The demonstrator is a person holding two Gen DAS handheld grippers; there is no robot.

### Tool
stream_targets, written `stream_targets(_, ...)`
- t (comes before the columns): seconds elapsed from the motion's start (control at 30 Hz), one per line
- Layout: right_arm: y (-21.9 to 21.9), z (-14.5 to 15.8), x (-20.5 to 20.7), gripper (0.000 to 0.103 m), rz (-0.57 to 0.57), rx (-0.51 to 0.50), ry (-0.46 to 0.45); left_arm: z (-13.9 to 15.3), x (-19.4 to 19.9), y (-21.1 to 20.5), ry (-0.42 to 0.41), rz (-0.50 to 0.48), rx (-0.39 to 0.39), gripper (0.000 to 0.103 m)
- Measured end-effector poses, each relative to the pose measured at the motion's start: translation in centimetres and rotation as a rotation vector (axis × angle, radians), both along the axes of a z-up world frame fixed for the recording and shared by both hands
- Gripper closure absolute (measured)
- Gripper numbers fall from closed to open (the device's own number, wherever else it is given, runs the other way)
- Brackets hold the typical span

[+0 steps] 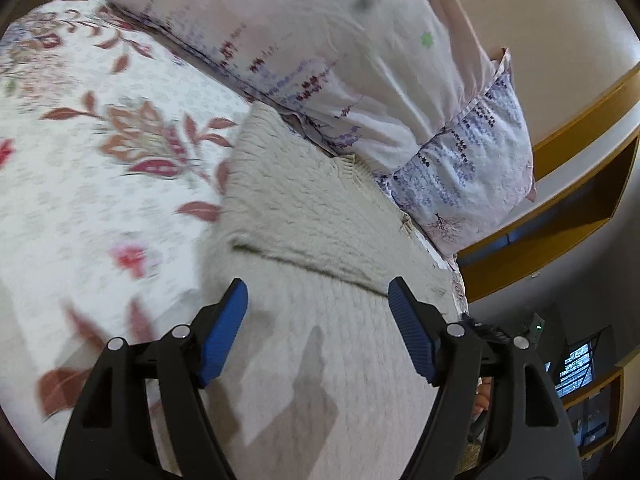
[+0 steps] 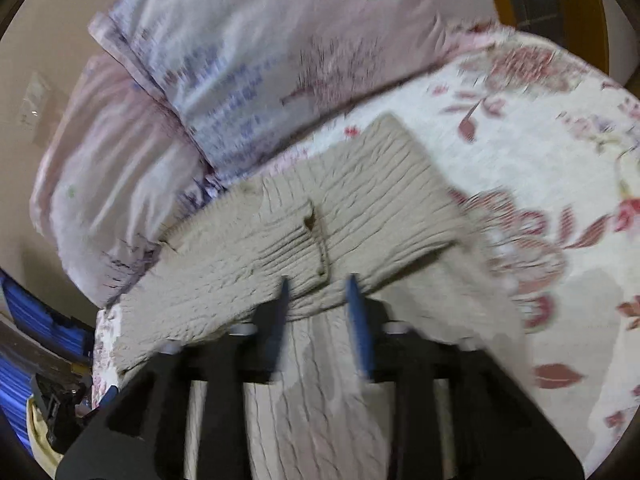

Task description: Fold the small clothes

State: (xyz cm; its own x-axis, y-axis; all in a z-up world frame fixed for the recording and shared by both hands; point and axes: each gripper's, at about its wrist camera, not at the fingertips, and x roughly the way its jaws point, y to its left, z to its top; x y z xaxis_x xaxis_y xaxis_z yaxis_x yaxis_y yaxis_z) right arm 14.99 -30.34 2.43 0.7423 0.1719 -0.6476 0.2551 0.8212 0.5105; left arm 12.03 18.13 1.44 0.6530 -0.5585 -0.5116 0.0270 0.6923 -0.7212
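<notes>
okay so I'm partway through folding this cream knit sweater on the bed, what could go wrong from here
1. The folded flap of the sweater lies loose and neither the left claw nor the right claw grips it, so it could slide open.
2. The sweater's top edge sits against the pillows; a further fold toward them may bunch up.
3. The sweater's right side reaches the edge of the bedspread, so a tug could pull it off the bed.

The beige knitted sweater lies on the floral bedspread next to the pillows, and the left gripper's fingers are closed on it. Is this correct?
Not quite. In the left wrist view the left gripper has its fingers wide apart above the beige knitted sweater, gripping nothing. The rest holds: the sweater lies on the floral bedspread beside the pillows.
</notes>
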Motion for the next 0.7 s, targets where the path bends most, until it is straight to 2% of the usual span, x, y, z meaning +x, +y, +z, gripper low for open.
stream_targets(0.03, -0.4, 0.4, -0.8, 0.053, 0.006, -0.001, -0.020, 0.0, -0.8, 0.6, -0.001, 0.005, 0.005, 0.030)
stream_targets(0.17, -2.6, 1.3, -4.6, 0.053, 0.036, -0.018, -0.059, -0.6, -3.5, 1.9, 0.004, 0.011, -0.015, 0.030)
stream_targets(0.37, -5.5, -0.9, -9.2, 0.053, 0.069, 0.039, 0.011, -1.9, -6.4, 2.0, 0.027, -0.005, -0.046, 0.034)
stream_targets(0.6, -5.2, -3.4, -12.0, 0.054, 0.126, 0.111, 0.057, -2.0, -9.2, 0.5, 0.014, -0.060, -0.064, 0.036)
stream_targets(0.7, -4.9, -4.0, -12.6, 0.060, 0.154, 0.129, 0.069, -2.2, -10.3, -0.2, 0.008, -0.090, -0.073, 0.040)
